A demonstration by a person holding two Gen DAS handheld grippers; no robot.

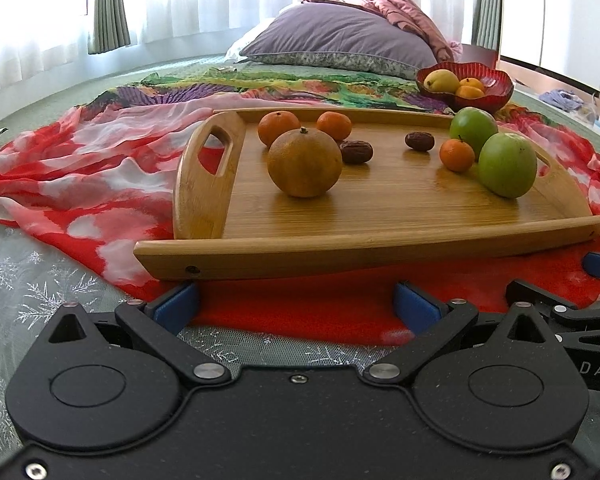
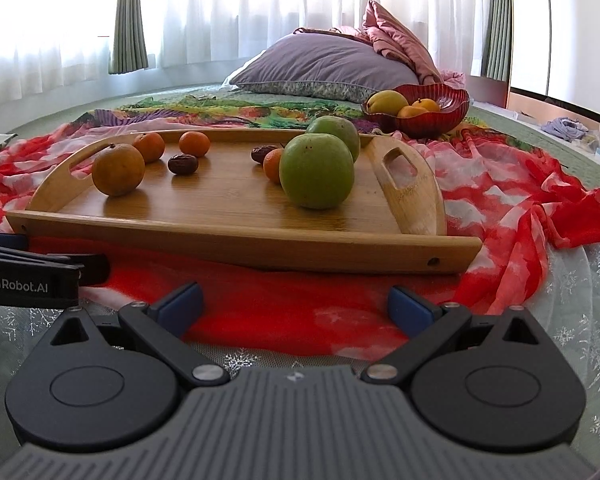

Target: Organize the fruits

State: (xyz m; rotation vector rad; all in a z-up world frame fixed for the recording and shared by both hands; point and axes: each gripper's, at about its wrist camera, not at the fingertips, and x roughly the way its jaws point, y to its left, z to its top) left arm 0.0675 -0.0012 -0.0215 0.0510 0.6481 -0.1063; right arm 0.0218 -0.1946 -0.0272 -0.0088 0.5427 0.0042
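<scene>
Your left gripper sits low on the red-and-white scarf, its blue pads spread wide and gripping nothing. Your right gripper is the same beside it: fingers apart, empty, just short of the wooden tray.

On the tray, from the left wrist view, the large dull orange is at 12 o'clock, closest to you. Behind it, toward 11 and 12, are two small mandarins. A dark date touches or nearly touches the orange's right side, and a second date lies apart near 1 o'clock. At 2 o'clock a third mandarin sits between two green apples; whether it touches them, I cannot tell.

Beyond the tray at 1 o'clock, the red glass bowl holds a yellow pear-like fruit and two small oranges. A purple pillow lies behind it.
</scene>
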